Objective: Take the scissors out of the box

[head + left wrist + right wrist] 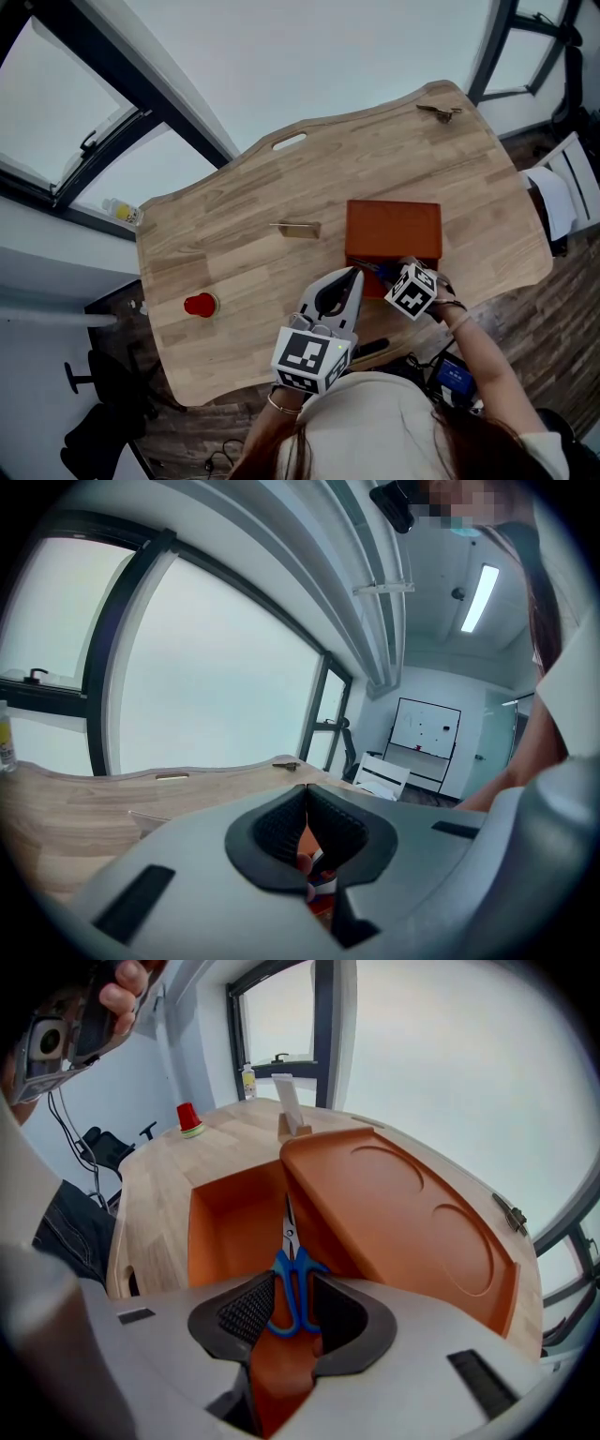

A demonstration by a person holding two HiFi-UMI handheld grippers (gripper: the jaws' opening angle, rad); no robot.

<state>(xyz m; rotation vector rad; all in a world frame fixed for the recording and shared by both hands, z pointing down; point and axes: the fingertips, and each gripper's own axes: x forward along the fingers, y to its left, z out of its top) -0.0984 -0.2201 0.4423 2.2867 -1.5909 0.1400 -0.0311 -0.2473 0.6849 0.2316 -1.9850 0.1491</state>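
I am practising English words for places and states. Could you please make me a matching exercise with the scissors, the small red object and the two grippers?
Things:
1. scissors
2. small red object
3. left gripper
4. right gripper

Places or states:
A. jaws together, nothing between them
B. lying inside the orange box
C. standing on the bare table, away from the box
D. jaws apart, on either side of the blue handles

Pairs: 1-B, 2-C, 3-A, 4-D

Left gripper [306,799] closed; right gripper [292,1286] spread, angled down.
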